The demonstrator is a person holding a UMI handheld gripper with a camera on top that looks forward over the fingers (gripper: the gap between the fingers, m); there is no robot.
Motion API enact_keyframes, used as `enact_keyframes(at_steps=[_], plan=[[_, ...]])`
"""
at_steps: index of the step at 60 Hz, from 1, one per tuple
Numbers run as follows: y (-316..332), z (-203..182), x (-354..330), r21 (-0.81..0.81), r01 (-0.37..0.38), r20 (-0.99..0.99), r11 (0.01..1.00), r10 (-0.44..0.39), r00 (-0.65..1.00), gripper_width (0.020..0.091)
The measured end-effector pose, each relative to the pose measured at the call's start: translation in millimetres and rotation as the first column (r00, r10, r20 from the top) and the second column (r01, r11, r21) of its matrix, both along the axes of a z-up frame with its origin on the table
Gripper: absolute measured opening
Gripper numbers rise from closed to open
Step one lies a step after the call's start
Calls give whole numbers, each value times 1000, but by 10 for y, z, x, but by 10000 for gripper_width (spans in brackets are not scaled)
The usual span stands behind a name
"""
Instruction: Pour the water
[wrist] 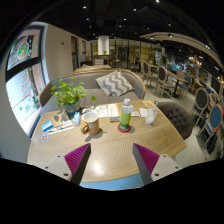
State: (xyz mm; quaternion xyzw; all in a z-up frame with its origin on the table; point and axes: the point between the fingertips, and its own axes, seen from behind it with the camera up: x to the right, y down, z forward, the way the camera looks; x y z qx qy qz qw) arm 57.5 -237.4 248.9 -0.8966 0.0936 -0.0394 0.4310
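tool (pixel 110 160) fingers apart, empty. advance level over the table (pixel 100 150) toward the green bottle (pixel 125 116); centre it before closing.

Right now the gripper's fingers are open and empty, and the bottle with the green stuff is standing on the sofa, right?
Not quite. In the gripper view the gripper is open and empty, but the bottle with the green lower half stands upright on the wooden table, beyond the fingers, beside a mug. The sofa sits behind the table.
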Motion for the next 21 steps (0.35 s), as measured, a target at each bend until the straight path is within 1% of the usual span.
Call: enact_keyframes(at_steps=[14, 21], plan=[[-161, 28, 2, 3, 24, 29, 1000, -24, 999, 849], [-183, 41, -26, -6, 2, 54, 1000, -2, 999, 850]])
